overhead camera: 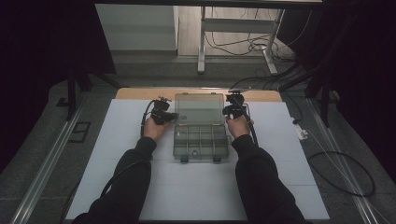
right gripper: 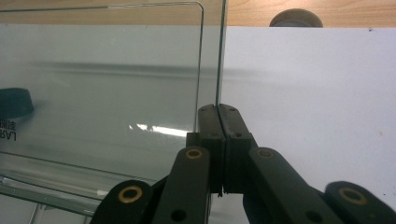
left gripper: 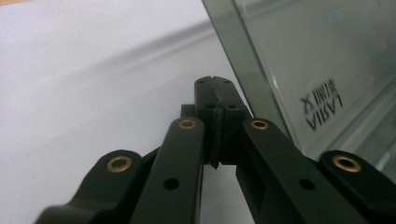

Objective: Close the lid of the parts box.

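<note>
Open compartment box flanked by two clenched grippers at the far middle of the tabletop.

The white tabletop (overhead camera: 116, 154) carries a clear compartment box (overhead camera: 201, 137) at its middle, toward the far edge, with the lid (overhead camera: 200, 108) swung back and reaching toward the far wooden edge strip (overhead camera: 135, 93). The person's two dark sleeves come in from the near edge, one on each side of the box. The left gripper (overhead camera: 173, 115) sits just beside the lid's left edge, its jaws clenched together with nothing between them. The right gripper (overhead camera: 227, 111) sits at the lid's right edge, jaws likewise pressed tight and empty, the lid's rim just past their tips.
</note>
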